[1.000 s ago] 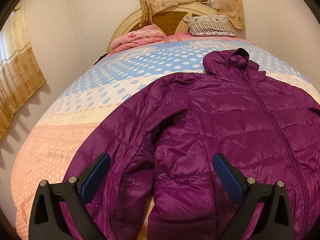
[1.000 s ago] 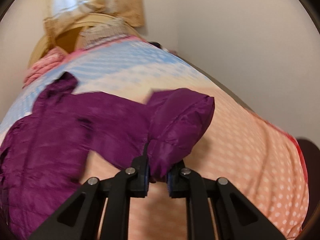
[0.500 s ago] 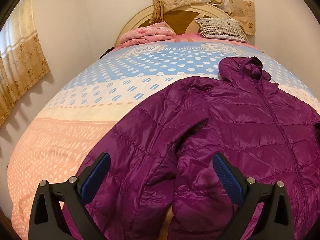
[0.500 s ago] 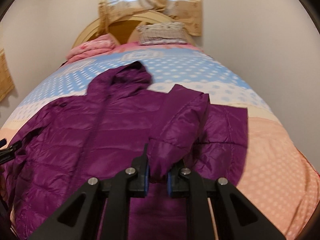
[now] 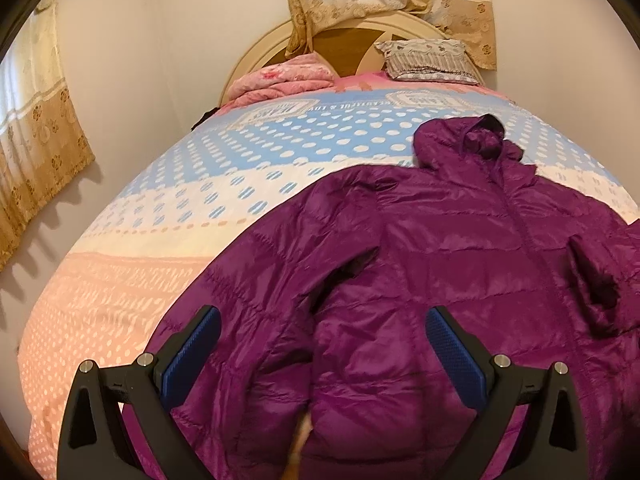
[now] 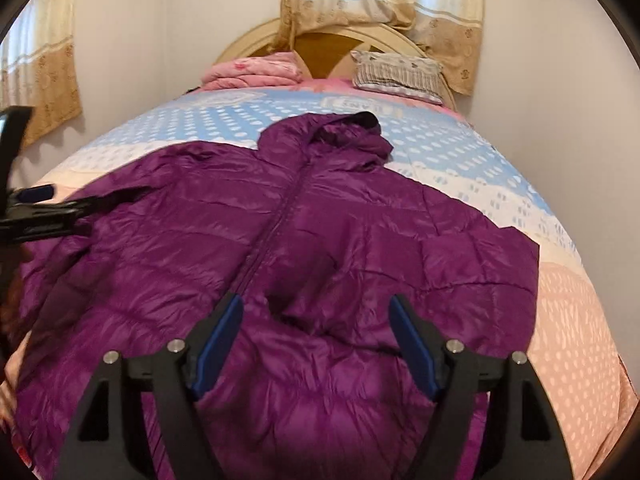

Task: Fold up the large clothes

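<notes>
Purple jacket (image 6: 320, 240) lies lengthwise on the dotted bed (image 5: 200, 184), hood toward the headboard (image 6: 320, 36). Right gripper (image 6: 316, 340) has just been opening, empty; left gripper (image 5: 320, 352) gapes empty too.

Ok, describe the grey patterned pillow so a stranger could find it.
Start at the bed and go to its arched headboard under the curtain. The pillow leans there on the right, grey and patterned, unlike the pink folded blanket beside it.

Purple jacket (image 5: 440, 264): hem cut off at bottom edge in both wrist views. Left gripper (image 6: 36, 208), at left edge of right view, only partly in frame. Bedspread lettering (image 5: 352, 106) too small to read.
</notes>
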Tool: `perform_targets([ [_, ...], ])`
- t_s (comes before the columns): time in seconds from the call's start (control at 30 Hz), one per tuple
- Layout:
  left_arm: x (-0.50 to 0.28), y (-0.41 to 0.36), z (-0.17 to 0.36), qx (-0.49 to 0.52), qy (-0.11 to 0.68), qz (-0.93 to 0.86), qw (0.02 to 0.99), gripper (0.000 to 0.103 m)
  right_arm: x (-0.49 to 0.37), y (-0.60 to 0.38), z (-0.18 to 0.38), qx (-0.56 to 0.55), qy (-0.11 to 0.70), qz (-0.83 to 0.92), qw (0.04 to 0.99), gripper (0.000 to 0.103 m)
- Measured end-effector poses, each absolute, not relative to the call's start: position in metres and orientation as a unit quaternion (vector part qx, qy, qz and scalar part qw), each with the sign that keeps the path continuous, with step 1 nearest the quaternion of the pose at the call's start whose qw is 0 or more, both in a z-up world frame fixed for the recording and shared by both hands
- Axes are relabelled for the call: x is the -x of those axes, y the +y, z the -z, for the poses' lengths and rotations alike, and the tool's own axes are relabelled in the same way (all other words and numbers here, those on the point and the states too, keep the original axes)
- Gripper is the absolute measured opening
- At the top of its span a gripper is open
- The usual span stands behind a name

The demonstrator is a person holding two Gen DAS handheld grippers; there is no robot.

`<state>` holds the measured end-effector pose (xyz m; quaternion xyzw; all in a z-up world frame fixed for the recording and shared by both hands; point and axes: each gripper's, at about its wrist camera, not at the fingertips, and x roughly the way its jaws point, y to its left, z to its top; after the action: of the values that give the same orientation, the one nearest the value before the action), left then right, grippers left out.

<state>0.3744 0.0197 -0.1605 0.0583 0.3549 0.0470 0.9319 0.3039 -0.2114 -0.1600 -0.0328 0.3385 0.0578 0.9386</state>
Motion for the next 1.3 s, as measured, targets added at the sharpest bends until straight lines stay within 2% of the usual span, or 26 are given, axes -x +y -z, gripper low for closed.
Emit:
perform_targets([
  [0.17, -0.375, -0.022, 0.151, -0.067, 0.346, -0.011, 0.936, 0.102, -0.292, -0.265, 0.157, 0.02, 0.326, 0.014, 0.945, 0.078],
  [0.4, -0.38, -0.113, 0.153, -0.08, 0.349, 0.07, 0.931, 0.102, -0.297, -0.357, 0.182, -0.003, 0.345, 0.161, 0.925, 0.079],
  [0.63, -0.398, -0.182, 0.162, -0.069, 0.372, 0.161, 0.912, 0.1, -0.303, -0.404, 0.214, -0.031, 0.37, 0.195, 0.908, 0.08],
  [0.7, -0.406, -0.198, 0.175, -0.084, 0.382, 0.18, 0.903, 0.077, -0.306, -0.406, 0.22, -0.038, 0.381, 0.189, 0.904, 0.08],
  [0.73, -0.41, -0.203, 0.182, -0.088, 0.396, 0.189, 0.894, 0.04, -0.307, -0.404, 0.218, -0.036, 0.379, 0.187, 0.906, 0.08],
  [0.77, -0.413, -0.206, 0.19, -0.091, 0.413, 0.195, 0.885, 0.01, -0.308, -0.404, 0.218, -0.035, 0.377, 0.185, 0.907, 0.082],
  [0.83, -0.413, -0.202, 0.196, -0.079, 0.419, 0.199, 0.882, 0.01, -0.312, -0.403, 0.221, -0.033, 0.384, 0.182, 0.905, 0.089],
  [1.1, -0.382, -0.155, 0.151, -0.085, 0.33, 0.173, 0.924, 0.008, -0.307, -0.403, 0.226, -0.036, 0.385, 0.185, 0.903, 0.091],
  [1.3, -0.371, -0.117, 0.136, -0.087, 0.309, 0.148, 0.936, 0.008, -0.305, -0.403, 0.227, -0.03, 0.384, 0.19, 0.903, 0.092],
])
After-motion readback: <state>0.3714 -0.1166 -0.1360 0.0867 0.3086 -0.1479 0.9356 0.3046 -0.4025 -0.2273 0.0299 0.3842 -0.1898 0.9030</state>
